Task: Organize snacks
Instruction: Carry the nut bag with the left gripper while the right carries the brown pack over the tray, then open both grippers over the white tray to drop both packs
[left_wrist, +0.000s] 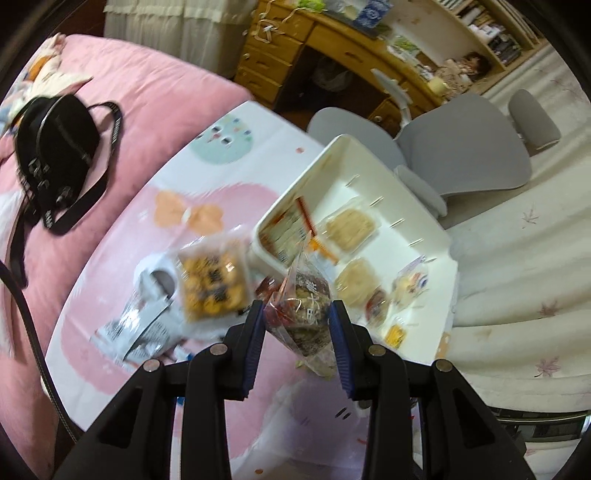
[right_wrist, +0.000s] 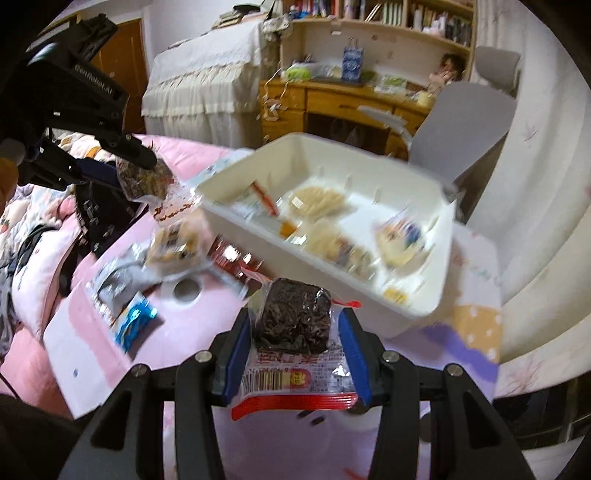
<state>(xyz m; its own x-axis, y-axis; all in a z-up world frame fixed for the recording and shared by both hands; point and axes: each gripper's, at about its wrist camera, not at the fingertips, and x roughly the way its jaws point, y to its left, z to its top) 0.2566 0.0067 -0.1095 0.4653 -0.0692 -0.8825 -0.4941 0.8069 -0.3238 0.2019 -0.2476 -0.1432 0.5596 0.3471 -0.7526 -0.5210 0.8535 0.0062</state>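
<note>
Blue-padded jaws of the right gripper (right_wrist: 297, 343) pinch a clear packet of dark snack (right_wrist: 293, 317) by its sides, its red-edged label end cut off behind the pads. Farther left, the left gripper (left_wrist: 297, 317) clamps a clear nut-mix bag (left_wrist: 301, 314), lifted above the tabletop (left_wrist: 122, 258). Beyond both sits the white bin (right_wrist: 417, 306), its blurred contents hard to identify. Loose packets (right_wrist: 173, 243) lie smeared on the tabletop's left.
</note>
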